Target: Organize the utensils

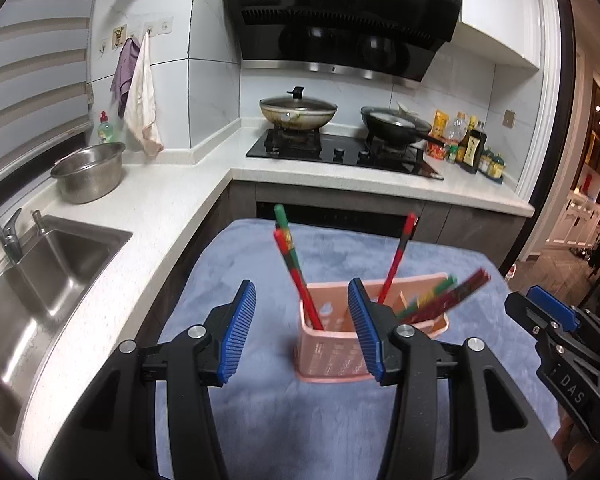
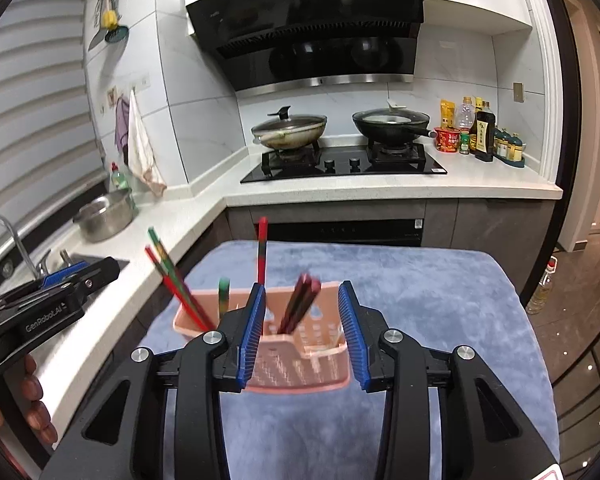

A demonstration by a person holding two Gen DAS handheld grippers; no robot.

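A pink utensil holder (image 1: 332,350) stands on a blue cloth (image 1: 260,408) and holds several red-and-green chopsticks (image 1: 296,272) that lean left and right. My left gripper (image 1: 302,332) is open and empty just in front of the holder. In the right wrist view the holder (image 2: 296,354) sits between and beyond my right gripper (image 2: 302,336), which is open and empty. More chopsticks (image 2: 300,304) stand in it. The right gripper also shows at the right edge of the left wrist view (image 1: 556,320), and the left gripper at the left edge of the right wrist view (image 2: 56,292).
A steel sink (image 1: 40,280) and faucet (image 1: 0,224) are on the left with a steel bowl (image 1: 90,172) behind. A stove (image 1: 340,152) with two pans and several condiment bottles (image 1: 468,144) stand on the far counter.
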